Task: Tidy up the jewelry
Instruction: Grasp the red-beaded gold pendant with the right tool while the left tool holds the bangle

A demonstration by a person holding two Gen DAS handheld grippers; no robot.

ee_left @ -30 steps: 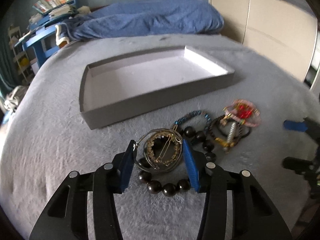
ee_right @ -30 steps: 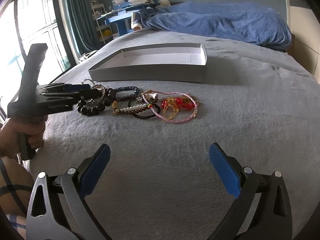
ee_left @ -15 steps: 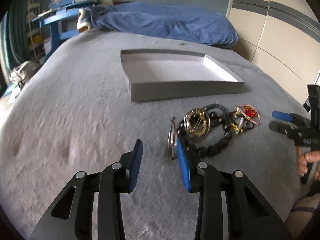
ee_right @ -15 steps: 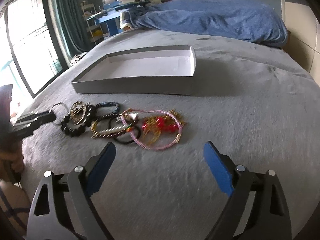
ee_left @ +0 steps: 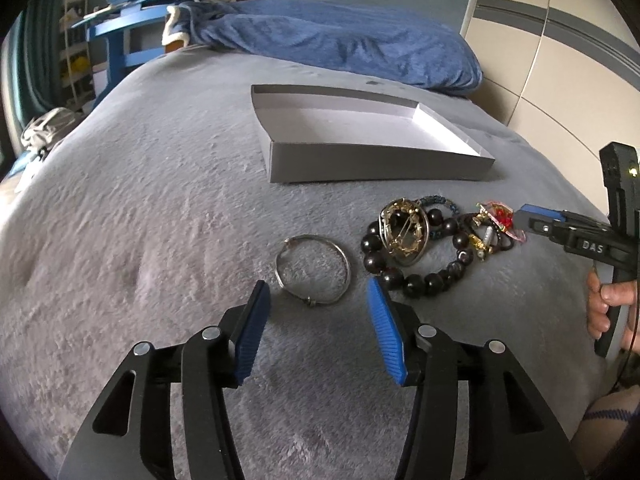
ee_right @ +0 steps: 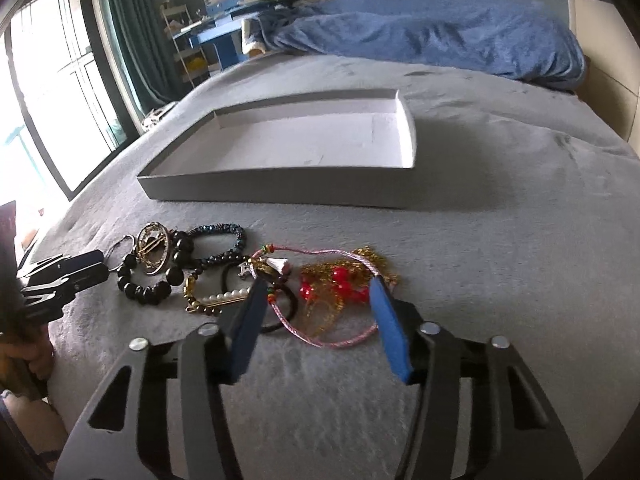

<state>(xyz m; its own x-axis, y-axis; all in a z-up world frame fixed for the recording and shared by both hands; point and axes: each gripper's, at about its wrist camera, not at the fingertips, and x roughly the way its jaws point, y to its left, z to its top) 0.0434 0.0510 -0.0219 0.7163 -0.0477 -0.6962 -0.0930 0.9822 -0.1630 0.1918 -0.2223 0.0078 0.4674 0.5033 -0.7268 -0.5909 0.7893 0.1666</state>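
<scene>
A silver bangle (ee_left: 313, 270) lies flat on the grey bed cover, alone, just ahead of my open, empty left gripper (ee_left: 316, 300). To its right lies a heap of jewelry: a black bead bracelet (ee_left: 404, 258), a gold wire ring piece (ee_left: 405, 232) and a pink cord bracelet with red and gold charms (ee_right: 340, 292). My right gripper (ee_right: 318, 290) is open and sits low around the pink bracelet, its fingers either side of the charms. An empty grey shallow box (ee_left: 376, 168) stands beyond the heap; it also shows in the right wrist view (ee_right: 280, 190).
A pearl and gold bracelet (ee_right: 218, 300), a black hair tie (ee_right: 284, 308) and a dark blue bead bracelet (ee_right: 224, 242) lie in the heap. A rumpled blue blanket (ee_left: 340, 42) lies at the head of the bed. A blue desk (ee_left: 120, 36) stands far left.
My left gripper pulled the silver bangle left out of the heap, opened and left it flat on the cover. My right gripper moved forward and down onto the pink bracelet and narrowed.
</scene>
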